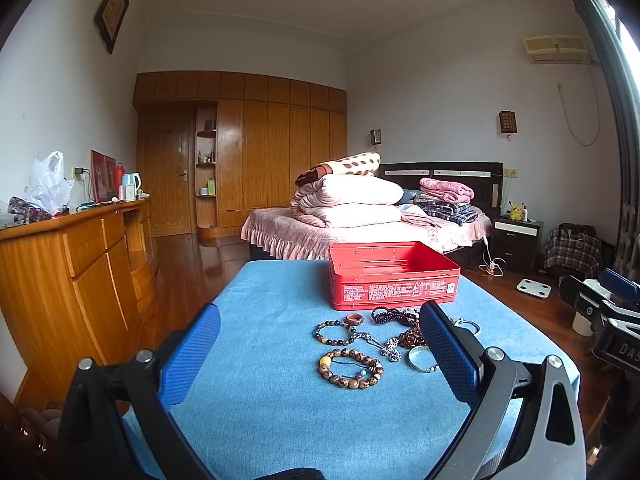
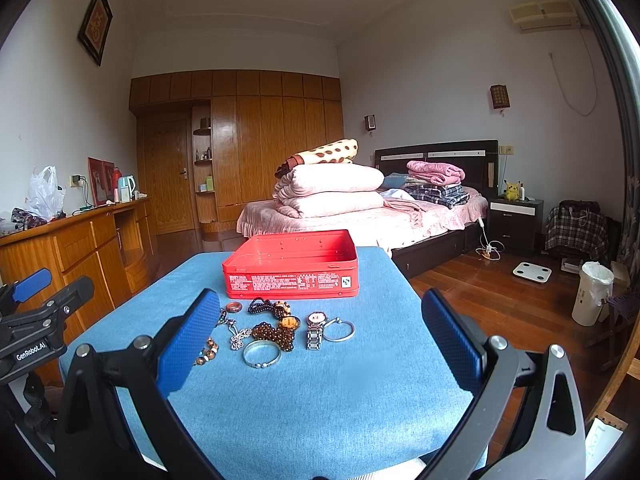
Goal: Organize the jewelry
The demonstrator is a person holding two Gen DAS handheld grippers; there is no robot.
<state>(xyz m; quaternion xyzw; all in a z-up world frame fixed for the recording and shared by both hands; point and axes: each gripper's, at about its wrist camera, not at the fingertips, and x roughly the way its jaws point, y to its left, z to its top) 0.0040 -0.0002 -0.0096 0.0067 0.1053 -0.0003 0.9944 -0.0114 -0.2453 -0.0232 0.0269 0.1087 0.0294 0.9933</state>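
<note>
Both grippers hang spread wide and empty; jewelry pile [image 2: 276, 332] sits dead ahead of the right gripper [image 2: 320, 340], red tin [image 2: 292, 276] just beyond, while the left gripper [image 1: 320, 356] sees it ahead-right.

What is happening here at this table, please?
A person holds two grippers over a blue cloth table to sort jewelry. The left gripper and the right gripper are both open and hold nothing. Bead bracelets, a watch and silver bangles lie loose in front of an open red tin. What is visible of the tin's inside looks empty, so sorting seems not yet started.
</note>
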